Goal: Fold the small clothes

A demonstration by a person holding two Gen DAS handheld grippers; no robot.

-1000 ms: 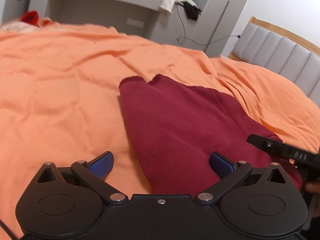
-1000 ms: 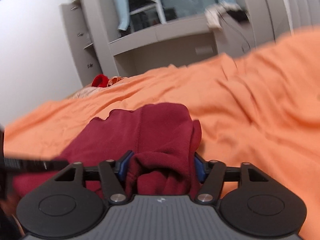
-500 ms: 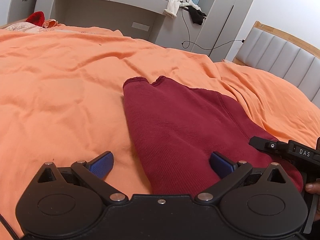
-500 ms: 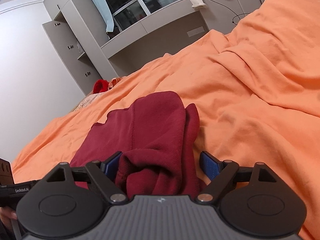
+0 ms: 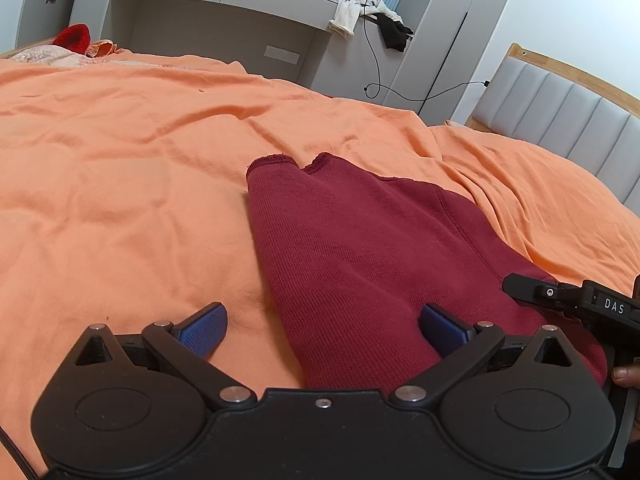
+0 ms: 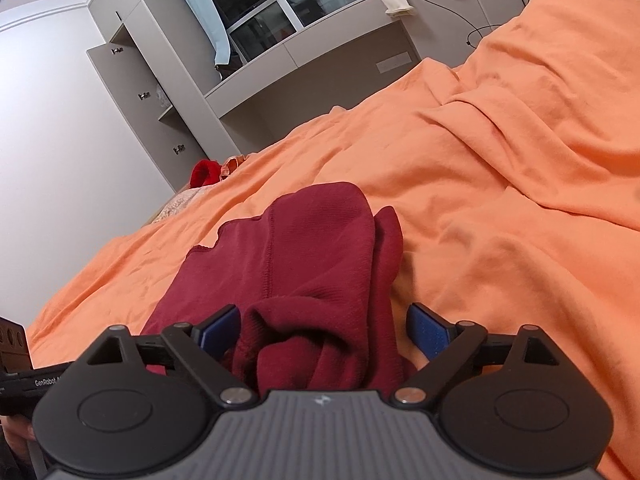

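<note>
A dark red knit garment point(image 5: 360, 248) lies folded on the orange bedsheet point(image 5: 120, 184). My left gripper point(image 5: 324, 330) is open, low over the sheet; its left finger stands over bare sheet and its right finger over the garment's near edge. In the right wrist view the garment point(image 6: 304, 256) lies bunched between the fingers of my right gripper point(image 6: 324, 330), which is open and not pressing on it. The right gripper's side shows at the right edge of the left wrist view point(image 5: 576, 304).
A grey padded headboard point(image 5: 560, 108) with a wood frame stands at the right. A grey desk unit point(image 5: 224, 28) runs along the far wall, with clothes and a cable on it. A red item point(image 5: 74, 36) lies at the bed's far left corner.
My right gripper has opened and let go of the garment's bunched end, and has tilted. My left gripper stays open and has barely moved.
</note>
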